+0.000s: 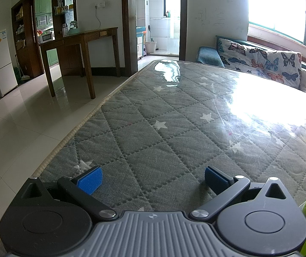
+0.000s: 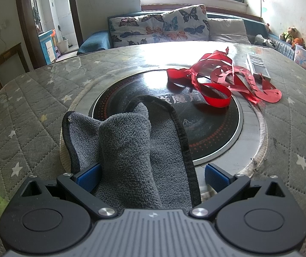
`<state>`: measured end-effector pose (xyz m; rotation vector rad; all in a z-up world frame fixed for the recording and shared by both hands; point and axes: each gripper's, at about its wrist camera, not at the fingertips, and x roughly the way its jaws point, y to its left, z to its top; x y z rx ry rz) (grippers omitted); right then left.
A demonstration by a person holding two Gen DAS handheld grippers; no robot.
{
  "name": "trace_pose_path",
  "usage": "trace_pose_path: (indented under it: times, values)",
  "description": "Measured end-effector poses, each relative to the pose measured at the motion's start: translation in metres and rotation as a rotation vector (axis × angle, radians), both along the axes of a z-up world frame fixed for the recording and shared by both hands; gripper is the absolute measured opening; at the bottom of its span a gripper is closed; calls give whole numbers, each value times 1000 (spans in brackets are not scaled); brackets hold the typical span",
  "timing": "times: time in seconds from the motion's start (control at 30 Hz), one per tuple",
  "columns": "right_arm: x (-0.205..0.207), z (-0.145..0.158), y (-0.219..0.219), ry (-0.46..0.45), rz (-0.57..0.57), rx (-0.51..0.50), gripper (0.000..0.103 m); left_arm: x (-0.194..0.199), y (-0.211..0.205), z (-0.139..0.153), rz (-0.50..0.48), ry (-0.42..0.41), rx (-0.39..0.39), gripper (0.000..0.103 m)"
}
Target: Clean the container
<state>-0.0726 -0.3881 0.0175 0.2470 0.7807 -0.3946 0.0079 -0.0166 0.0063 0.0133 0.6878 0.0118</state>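
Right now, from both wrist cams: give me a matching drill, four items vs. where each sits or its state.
Items:
1. grey microfibre cloth
2. red paper ribbon
3. remote control
4. left gripper

Places or states:
A. open over bare quilted table cover
B. lying between the right gripper's open fingers
C. on the table beyond the ribbon
D. draped over the far edge of the black induction hob

Pairs: 1-B, 2-D, 3-C, 4-A

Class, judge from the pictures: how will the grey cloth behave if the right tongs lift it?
The cloth probably flops, since it already lies folded and creased. Its fluffy pile suggests good grip, not slip. It looks light, though its far edge, draped on the black hob, may drag.
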Motion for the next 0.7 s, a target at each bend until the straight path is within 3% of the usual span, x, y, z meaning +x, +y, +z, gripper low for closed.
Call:
trace_pose_path:
  times: [0.7]
  values:
    - [-5, -5, 1, -58, 14, -35, 103, 0, 0, 0, 0, 0, 0, 103]
